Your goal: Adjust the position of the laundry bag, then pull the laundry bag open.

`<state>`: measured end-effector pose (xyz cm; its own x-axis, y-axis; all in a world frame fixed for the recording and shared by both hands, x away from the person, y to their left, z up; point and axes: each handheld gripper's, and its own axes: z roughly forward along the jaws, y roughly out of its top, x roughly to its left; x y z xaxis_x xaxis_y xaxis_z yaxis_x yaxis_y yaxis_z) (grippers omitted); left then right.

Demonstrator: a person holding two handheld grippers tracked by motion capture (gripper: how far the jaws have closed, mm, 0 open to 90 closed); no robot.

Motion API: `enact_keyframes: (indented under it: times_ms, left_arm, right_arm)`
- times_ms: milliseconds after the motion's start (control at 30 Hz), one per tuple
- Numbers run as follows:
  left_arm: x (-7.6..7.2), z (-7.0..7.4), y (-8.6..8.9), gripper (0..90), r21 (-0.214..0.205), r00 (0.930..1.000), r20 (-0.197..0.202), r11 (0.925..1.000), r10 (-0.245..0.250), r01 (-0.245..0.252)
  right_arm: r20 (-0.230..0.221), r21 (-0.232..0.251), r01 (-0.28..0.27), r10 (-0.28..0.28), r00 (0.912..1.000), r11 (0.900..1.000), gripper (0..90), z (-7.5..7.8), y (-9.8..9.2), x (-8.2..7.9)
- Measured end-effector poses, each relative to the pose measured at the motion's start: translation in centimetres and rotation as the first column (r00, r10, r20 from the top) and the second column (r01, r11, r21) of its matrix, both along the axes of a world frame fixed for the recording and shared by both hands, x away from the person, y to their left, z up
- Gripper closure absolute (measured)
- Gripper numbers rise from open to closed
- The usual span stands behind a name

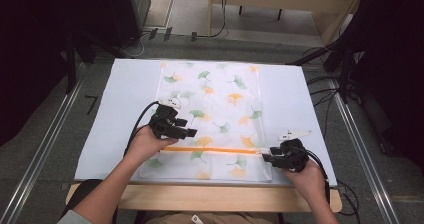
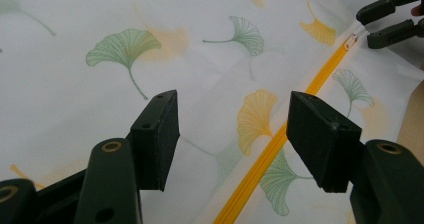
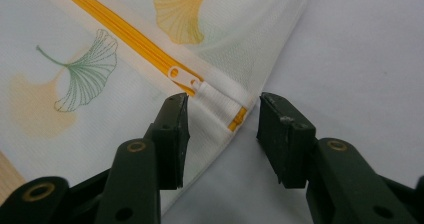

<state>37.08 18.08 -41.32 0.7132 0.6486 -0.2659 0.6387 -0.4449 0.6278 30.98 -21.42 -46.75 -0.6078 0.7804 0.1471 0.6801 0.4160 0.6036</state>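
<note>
The bag (image 1: 210, 114) under both grippers is thin, matt mesh cloth, printed with leaves. Its zip (image 3: 125, 34) between the right gripper's (image 3: 220, 129) pads looks like smooth plastic, with woven tape at its end. The pads (image 3: 172, 134) are matt black, perhaps rubber. The table (image 1: 125, 99) beyond is smooth, matt.

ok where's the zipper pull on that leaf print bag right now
The zipper pull sits at the right end of the orange zipper, near the bag's front right corner, just ahead of the right gripper's open jaws in the right gripper view.
</note>
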Motion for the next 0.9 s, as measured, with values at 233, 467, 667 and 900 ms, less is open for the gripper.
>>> enact_keyframes:
  times_ms: [233, 467, 667, 900]
  left_arm:
    - [0.0, -0.1, -0.1, 38.6, 0.005, 1.0, 0.0, 1.0, -0.006, 0.006]
    - [0.0, -0.1, -0.3, 38.8, 0.004, 1.0, -0.004, 1.0, -0.005, 0.005]
    - [0.0, -0.2, -0.4, 39.1, 0.003, 0.9999, -0.006, 0.9999, -0.013, 0.013]
    - [-0.5, -0.1, -0.8, 45.1, -0.035, 0.999, 0.014, 0.9985, -0.042, 0.042]
  right_arm:
    - [0.015, -0.02, 0.025, -0.024, 0.9996, 0.9995, 65.6, -0.1, 0.9, 0.3]
    - [0.032, -0.047, 0.018, -0.016, 0.9994, 0.9987, 68.5, -0.1, 1.4, 0.3]
    - [0.026, -0.046, 0.014, -0.012, 0.9996, 0.9989, 73.3, 0.0, 1.6, 0.4]
    - [-0.001, -0.026, -0.001, 0.001, 1.0, 0.9997, 83.4, 0.1, 1.6, 0.6]
